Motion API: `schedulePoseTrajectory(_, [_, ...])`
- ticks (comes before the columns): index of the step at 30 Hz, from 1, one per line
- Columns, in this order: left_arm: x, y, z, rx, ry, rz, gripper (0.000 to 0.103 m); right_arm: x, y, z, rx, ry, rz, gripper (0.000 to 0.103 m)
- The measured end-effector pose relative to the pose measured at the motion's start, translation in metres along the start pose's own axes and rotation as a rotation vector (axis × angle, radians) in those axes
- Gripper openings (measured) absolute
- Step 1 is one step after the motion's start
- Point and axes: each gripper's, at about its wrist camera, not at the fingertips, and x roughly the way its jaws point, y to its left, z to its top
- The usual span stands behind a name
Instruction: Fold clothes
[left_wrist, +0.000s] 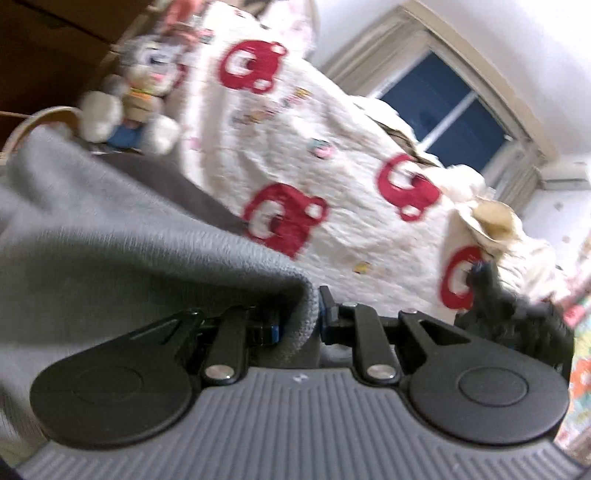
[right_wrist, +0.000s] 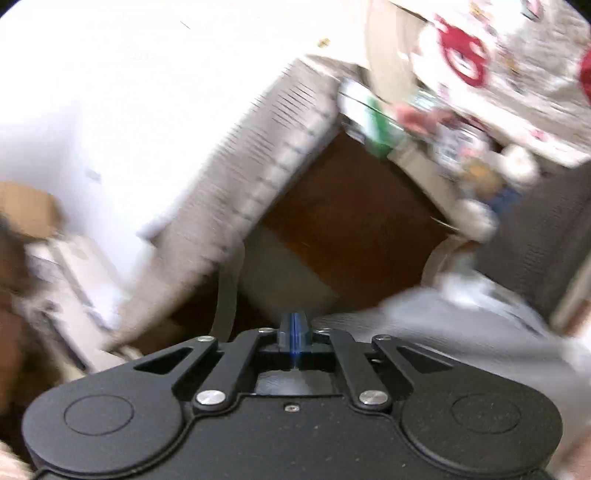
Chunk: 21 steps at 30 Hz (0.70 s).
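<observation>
Left wrist view is showing the grey garment, a soft ribbed knit, draping from its hem into the left gripper, whose fingers are pinching a fold of that hem between them. The cloth is sagging in loose curves, so it looks light and limp, likely to slump and slide wherever it is not held; a grip near a corner of the hem or a seam seems safer than the floppy middle. Beyond it, the white quilt with red car prints is covering the bed, and a plush toy is sitting near the quilt's far edge. Right wrist view is blurring badly: the right gripper is showing its fingers pressed together with no cloth visible between them, while the grey garment is lying just to its right.
</observation>
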Motion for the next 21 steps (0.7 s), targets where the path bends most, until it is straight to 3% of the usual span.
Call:
schedulePoseTrajectory(2, [0.009, -0.013, -0.006, 0.011, 0.037, -0.019, 0.017, -0.013, 0.015, 0.008, -0.074, 0.015, -0.094, 0.002])
schedulePoseTrajectory(5, [0.024, -0.032, -0.015, 0.027, 0.093, -0.048, 0.017, -0.036, 0.0, 0.003, -0.067, 0.02, -0.306, 0.007])
schedulePoseTrajectory(7, [0.032, -0.035, -0.022, 0.038, 0.118, -0.01, 0.017, -0.05, -0.016, -0.005, -0.054, 0.027, -0.458, 0.008])
schedulePoseTrajectory(10, [0.045, -0.035, -0.033, 0.054, 0.151, 0.068, 0.017, -0.062, -0.043, -0.034, -0.064, 0.092, -0.659, 0.032])
schedulePoseTrajectory(13, [0.057, -0.035, -0.045, 0.071, 0.184, 0.146, 0.017, -0.062, -0.05, -0.065, -0.154, 0.196, -0.716, 0.048])
schedulePoseTrajectory(14, [0.06, -0.035, -0.046, 0.07, 0.188, 0.163, 0.017, -0.06, -0.05, -0.076, -0.207, 0.243, -0.725, 0.059])
schedulePoseTrajectory(15, [0.063, -0.035, -0.046, 0.066, 0.188, 0.175, 0.017, -0.057, -0.048, -0.087, -0.27, 0.291, -0.731, 0.065])
schedulePoseTrajectory(18, [0.063, -0.036, -0.045, 0.077, 0.186, 0.197, 0.017, -0.05, -0.04, -0.112, -0.43, 0.405, -0.737, 0.068])
schedulePoseTrajectory(21, [0.059, -0.041, -0.044, 0.109, 0.18, 0.208, 0.017, -0.048, -0.041, -0.124, -0.458, 0.455, -0.714, 0.073])
